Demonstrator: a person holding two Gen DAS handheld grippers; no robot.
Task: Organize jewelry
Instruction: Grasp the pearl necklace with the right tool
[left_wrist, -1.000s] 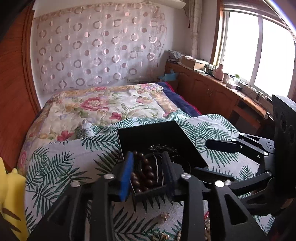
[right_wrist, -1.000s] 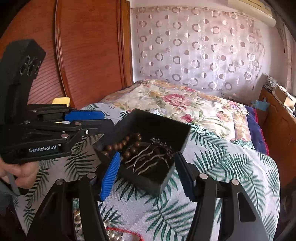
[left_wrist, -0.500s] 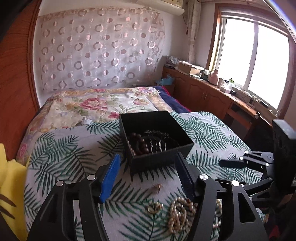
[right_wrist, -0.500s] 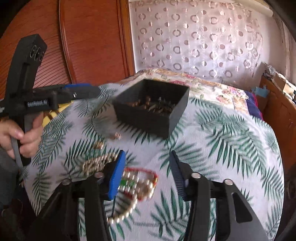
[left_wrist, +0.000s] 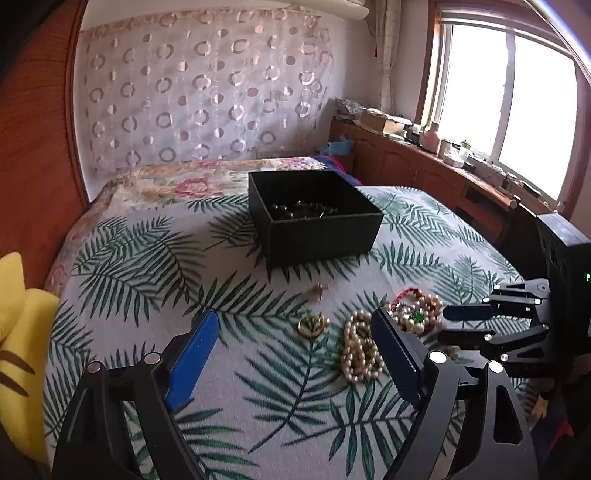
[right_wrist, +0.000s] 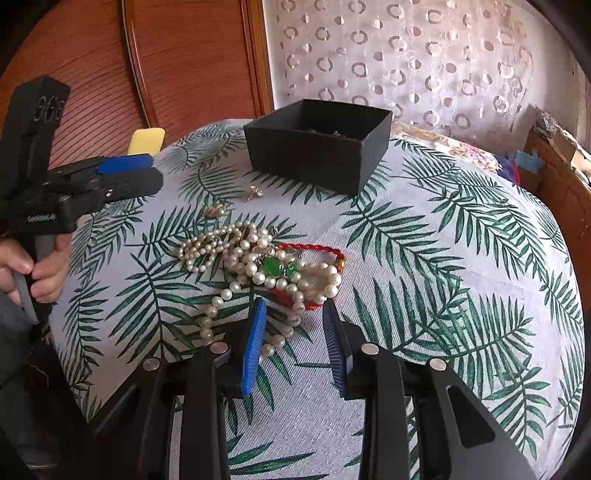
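On the left we hold the left gripper with its jaws spread wide and nothing between them, above the palm-leaf cloth. From the right wrist view it appears side-on, our hand wrapped round its handle. Just ahead of it lie two small gold pieces: a round gold earring and, farther on toward the box, a tiny gold stud.

Moving right, we come to the pearl pile: cream-white strands heaped in loose loops, tangled with a red braided cord bracelet and a bright green stone pendant sitting on top. One strand trails off toward the near edge of the cloth.

Behind all this, the black box stands open on the cloth, dark beads and metal pieces inside it.

The right gripper hovers at the near end of the pile, jaws parted and gripping nothing; its blue fingertips straddle the trailing pearls and the red cord's end.
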